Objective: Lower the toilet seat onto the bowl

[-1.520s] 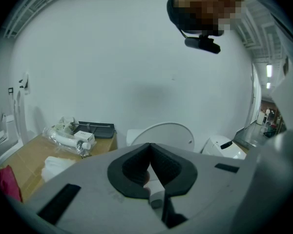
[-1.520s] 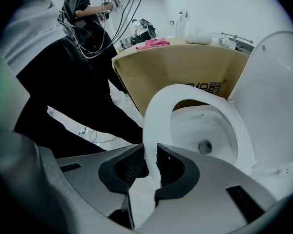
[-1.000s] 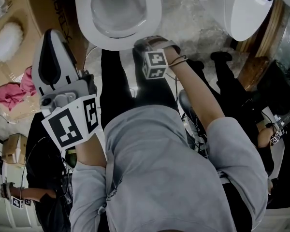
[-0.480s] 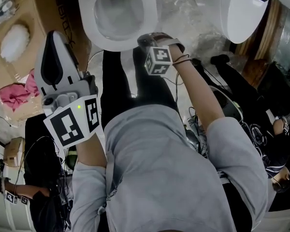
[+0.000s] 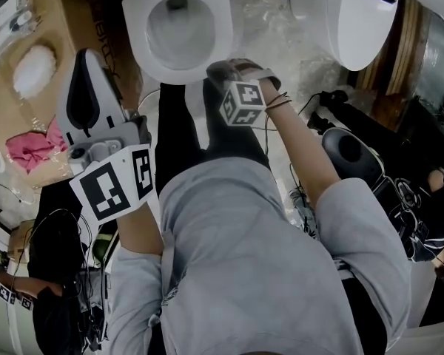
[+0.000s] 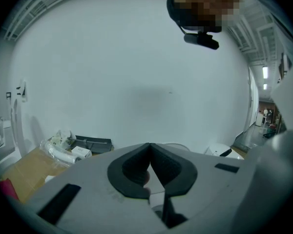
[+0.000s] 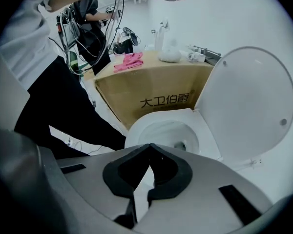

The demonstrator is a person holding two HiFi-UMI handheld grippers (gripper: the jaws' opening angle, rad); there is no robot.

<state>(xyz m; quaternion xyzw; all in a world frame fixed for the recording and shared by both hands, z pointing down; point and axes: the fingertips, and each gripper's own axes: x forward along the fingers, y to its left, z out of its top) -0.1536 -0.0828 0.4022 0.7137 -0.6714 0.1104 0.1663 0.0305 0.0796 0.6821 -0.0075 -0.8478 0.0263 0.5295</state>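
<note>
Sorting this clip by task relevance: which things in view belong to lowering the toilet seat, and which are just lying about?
Job: toilet bowl; raised lid.
Lying about: cardboard box; pink cloth; second toilet.

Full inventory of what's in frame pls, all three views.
toilet: 1, white, in front of the right gripper; lid raised
second toilet: 1, white, head view top right
box: 1, brown cardboard, beside the first toilet
cloth: 1, pink, on the box
bundle: 1, white, on the box
bystander: 1 clearly seen, dark clothes, behind the box
left gripper: 1, grey, jaws together, empty, faces a white wall
right gripper: 1, grey, jaws together, empty, by the bowl's front
shirt: 1, grey, on the person holding the grippers
</note>
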